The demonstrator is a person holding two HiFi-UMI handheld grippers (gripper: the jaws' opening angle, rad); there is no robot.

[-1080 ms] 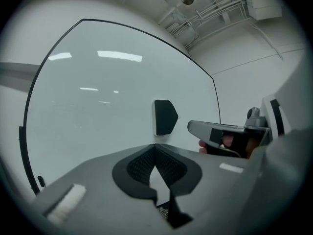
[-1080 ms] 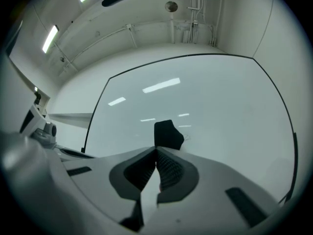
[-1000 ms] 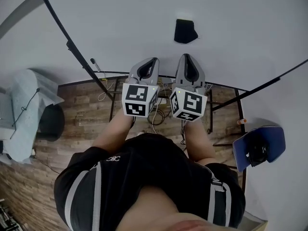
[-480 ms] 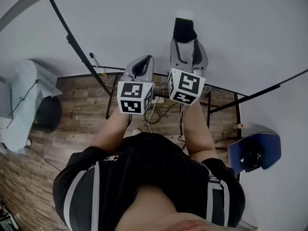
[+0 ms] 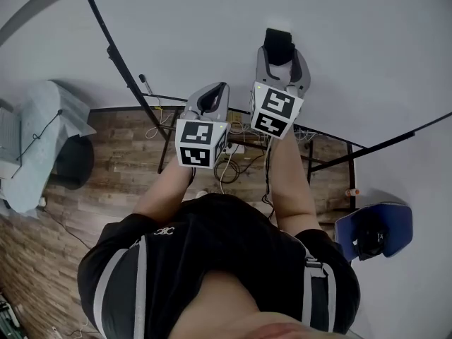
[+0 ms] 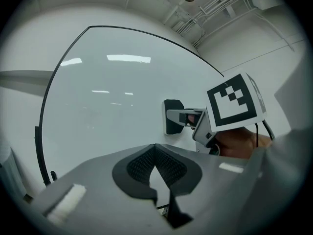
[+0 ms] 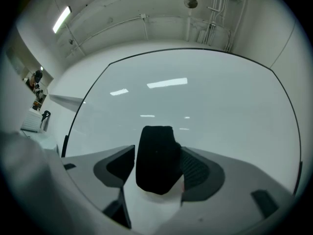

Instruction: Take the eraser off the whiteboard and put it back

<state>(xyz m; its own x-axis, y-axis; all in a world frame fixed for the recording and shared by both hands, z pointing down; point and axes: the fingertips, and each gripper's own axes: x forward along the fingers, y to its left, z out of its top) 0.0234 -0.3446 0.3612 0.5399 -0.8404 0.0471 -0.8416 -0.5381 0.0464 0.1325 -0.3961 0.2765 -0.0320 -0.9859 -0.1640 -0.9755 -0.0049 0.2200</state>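
Note:
The black eraser (image 5: 277,39) sticks to the whiteboard (image 5: 176,27). My right gripper (image 5: 282,55) reaches up to it, and its jaws are opening with the eraser (image 7: 156,163) standing between them. A gap shows at the left pad, while the right pad (image 7: 195,169) lies close beside the eraser. In the left gripper view the right gripper (image 6: 186,116) meets the eraser (image 6: 171,116) at the board. Lower and to the left, my left gripper (image 5: 219,90) hangs back from the board, and its pads (image 6: 146,163) are closed together with nothing held.
The whiteboard's black frame and stand legs (image 5: 162,129) run down to a wooden floor (image 5: 120,168) with loose cables (image 5: 229,162). A blue chair (image 5: 374,230) stands at lower right. A pale covered object (image 5: 42,140) sits at left.
My right gripper has risen to the eraser and its jaws have gone from closed to wide round it. The left gripper has barely moved.

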